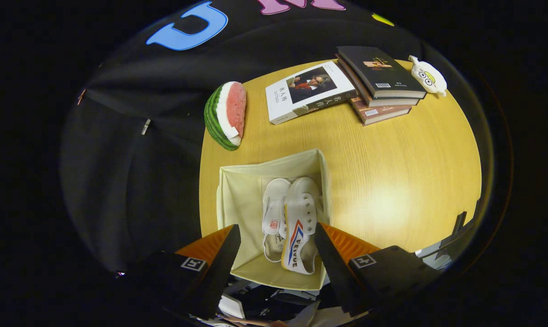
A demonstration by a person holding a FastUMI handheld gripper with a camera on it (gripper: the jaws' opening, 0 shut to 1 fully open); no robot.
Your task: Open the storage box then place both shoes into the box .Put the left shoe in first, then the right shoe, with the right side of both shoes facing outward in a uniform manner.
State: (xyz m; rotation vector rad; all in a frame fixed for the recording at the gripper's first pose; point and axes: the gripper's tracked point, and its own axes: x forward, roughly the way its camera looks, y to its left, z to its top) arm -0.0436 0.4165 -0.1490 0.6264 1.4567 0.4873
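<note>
Cream box (237,200); white shoes (296,222), red-blue stripes; green-striped red watermelon (226,116); yellow wood table (392,172)

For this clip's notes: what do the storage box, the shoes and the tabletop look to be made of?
Storage box: cream fabric, matte, with soft creased walls. Shoes, inside it between the open gripper fingers: white canvas, likely, with metal-looking eyelets and rubbery soles. Table: pale wood or wood-look laminate, showing straight grain and a light sheen.
</note>
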